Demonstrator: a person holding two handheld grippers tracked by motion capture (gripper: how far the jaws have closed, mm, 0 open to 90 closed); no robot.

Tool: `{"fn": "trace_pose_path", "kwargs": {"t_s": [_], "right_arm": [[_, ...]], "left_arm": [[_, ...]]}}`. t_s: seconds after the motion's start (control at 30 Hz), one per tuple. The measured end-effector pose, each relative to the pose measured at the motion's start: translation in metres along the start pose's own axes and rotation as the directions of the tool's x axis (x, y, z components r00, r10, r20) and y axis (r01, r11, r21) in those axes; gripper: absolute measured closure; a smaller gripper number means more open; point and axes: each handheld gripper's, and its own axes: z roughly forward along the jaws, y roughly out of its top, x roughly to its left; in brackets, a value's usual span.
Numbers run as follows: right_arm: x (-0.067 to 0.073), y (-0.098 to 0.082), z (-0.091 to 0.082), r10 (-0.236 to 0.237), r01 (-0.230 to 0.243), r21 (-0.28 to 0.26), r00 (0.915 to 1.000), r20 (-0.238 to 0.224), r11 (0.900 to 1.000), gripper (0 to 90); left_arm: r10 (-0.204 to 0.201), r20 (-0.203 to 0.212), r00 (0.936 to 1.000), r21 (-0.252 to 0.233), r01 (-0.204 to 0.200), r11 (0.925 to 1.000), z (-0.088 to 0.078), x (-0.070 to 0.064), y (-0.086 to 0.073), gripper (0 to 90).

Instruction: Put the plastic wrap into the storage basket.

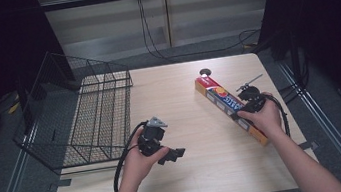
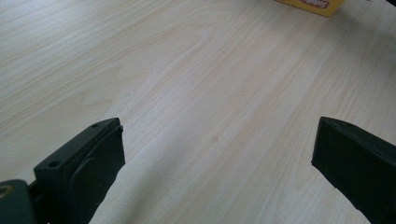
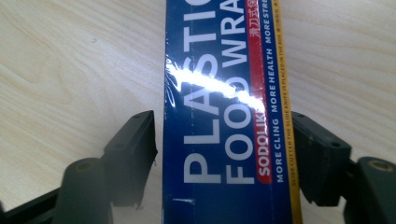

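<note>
Now my right gripper [image 1: 242, 111] sits over the long plastic wrap box [image 1: 228, 105], right of the middle of the high view. Its jaws hug the box sides; whether they press yet, I cannot tell. My left gripper [image 1: 174, 154] waits low in the middle, jaws wide, holding nothing. Under us is a pale wooden table [image 1: 194, 173]. A black wire basket [image 1: 86, 118] stands at the left. Dark curtains [image 1: 328, 13] hang on both sides, and a grey floor [image 1: 192, 51] lies behind. My close view cuts off the box ends.
</note>
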Motion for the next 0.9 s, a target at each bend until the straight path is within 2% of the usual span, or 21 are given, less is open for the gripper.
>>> {"fn": "trace_pose_path", "kwargs": {"t_s": [0.03,0.3,0.7,0.9], "right_arm": [[-0.0004,0.0002,0.0016,0.001,-0.001,0.020,1.0000,0.004,1.000,31.4],[-0.0022,0.0001,0.0029,0.009,-0.010,0.028,0.9998,0.018,1.000,37.7],[-0.0008,0.0007,0.0030,0.018,-0.019,0.032,0.9994,0.028,0.999,40.3],[-0.0020,0.0029,0.0027,0.014,-0.014,0.043,0.9998,0.012,0.999,43.7]], "left_arm": [[0.005,0.005,1.0000,0.008,-0.005,1.0000,0.0001,0.0002,0.0004,2.2],[0.009,0.009,0.9999,0.011,-0.009,0.9999,0.0023,0.0007,0.0014,2.4],[0.006,0.009,0.9999,0.006,-0.006,1.0000,0.0036,-0.0003,0.0022,2.4],[0.008,0.014,0.9999,0.007,-0.008,0.9999,0.0024,-0.0006,0.0020,2.4]]}}
